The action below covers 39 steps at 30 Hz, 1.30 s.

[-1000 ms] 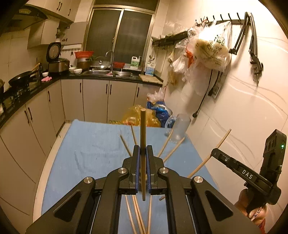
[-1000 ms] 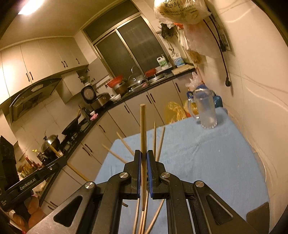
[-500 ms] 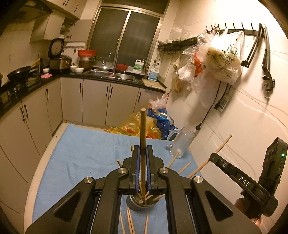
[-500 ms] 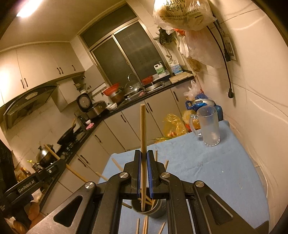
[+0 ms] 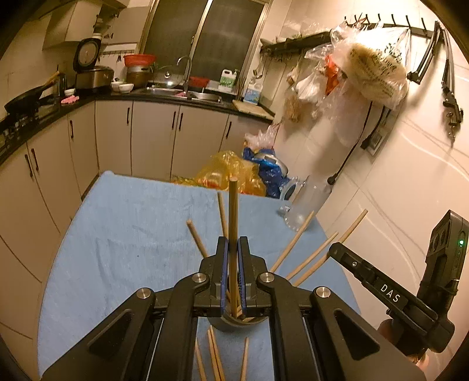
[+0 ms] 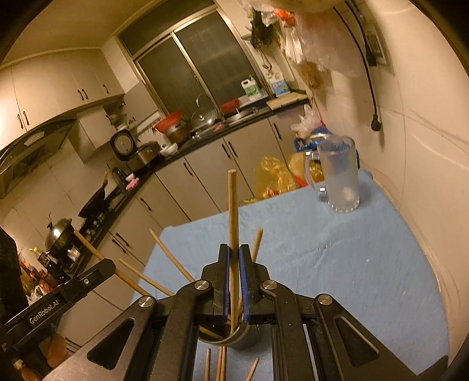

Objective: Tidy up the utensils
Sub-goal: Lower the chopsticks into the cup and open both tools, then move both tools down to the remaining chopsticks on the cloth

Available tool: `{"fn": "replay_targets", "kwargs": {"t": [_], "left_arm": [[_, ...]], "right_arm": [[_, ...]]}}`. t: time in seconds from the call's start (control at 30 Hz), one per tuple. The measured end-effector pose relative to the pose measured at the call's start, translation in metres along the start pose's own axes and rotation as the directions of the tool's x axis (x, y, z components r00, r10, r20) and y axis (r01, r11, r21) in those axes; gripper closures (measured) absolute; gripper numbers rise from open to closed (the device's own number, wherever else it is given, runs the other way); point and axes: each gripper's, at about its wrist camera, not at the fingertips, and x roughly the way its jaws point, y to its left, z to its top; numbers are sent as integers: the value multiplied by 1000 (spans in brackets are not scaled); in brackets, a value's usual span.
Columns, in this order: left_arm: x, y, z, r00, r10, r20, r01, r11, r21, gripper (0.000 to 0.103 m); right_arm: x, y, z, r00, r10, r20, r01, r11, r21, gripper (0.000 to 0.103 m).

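each tool, left (image 5: pixel 232 258) and right (image 6: pixel 233 260), clamps one chopstick (image 5: pixel 233 234) above the holder cup (image 5: pixel 234 322); next, lower and release.

A home kitchen, lived-in and a little cluttered — pale cabinets (image 5: pixel 152 137) run in an L under a dark countertop (image 5: pixel 181 101); a sink with a curved tap (image 5: pixel 185 73) sits below a dark sliding window (image 5: pixel 205 38); a rice cooker (image 5: pixel 91 70) stands open beside bowls and a red basin (image 5: pixel 139 59); a black pan (image 5: pixel 25 101) rests on the stove, with a range hood (image 6: pixel 35 137) above it; plastic bags (image 5: pixel 372 70) hang from a wall hook rail (image 5: pixel 390 25); nearer, a table under a blue cloth (image 6: pixel 337 252) carries a glass mug (image 6: pixel 340 175) — all in warm, dim household light.
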Motion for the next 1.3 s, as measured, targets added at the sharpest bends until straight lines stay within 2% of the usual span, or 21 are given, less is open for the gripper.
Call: {"fn": "replay_targets", "kwargs": {"t": [0.17, 0.4, 0.47, 0.57, 0.67, 0.8, 0.9, 1.0, 1.2, 1.3], "left_arm": [[6, 0, -5, 1000, 7, -15, -7, 1000, 1, 97], [-1, 0, -4, 1000, 6, -11, -6, 1000, -6, 96], [-6, 1, -5, 1000, 7, -7, -7, 1000, -9, 93], [-20, 2, -12, 1000, 10, 17, -10, 1000, -8, 83], [-32, 4, -24, 999, 23, 30, -22, 1000, -8, 76], [-44, 16, -57, 1000, 26, -4, -26, 999, -25, 76], [-46, 25, -89, 998, 45, -45, -46, 999, -25, 76], [-46, 39, -127, 994, 47, -100, -54, 996, -64, 76], [-40, 53, -191, 975, 62, -214, -82, 993, -86, 76], [-44, 52, -209, 970, 61, -234, -82, 993, -82, 76]], "right_arm": [[10, -3, -8, 999, -1, -35, 1, 1000, 5, 95], [0, -3, -5, 1000, 17, -22, -17, 1000, 6, 92], [-7, -3, -5, 1000, 20, -13, -20, 1000, 4, 91], [-20, -5, -12, 1000, 20, -2, -20, 1000, -3, 91], [-33, -9, -25, 1000, 17, -5, -17, 1000, -13, 86], [-43, -17, -54, 999, 19, -50, -20, 1000, -7, 82], [-43, -24, -86, 993, 9, -118, -9, 1000, 2, 81], [-39, -31, -118, 982, -17, -190, 19, 1000, 11, 81], [-42, -36, -171, 956, -38, -292, 46, 999, 20, 81], [-47, -31, -186, 950, -55, -308, 58, 998, -1, 81]]}}
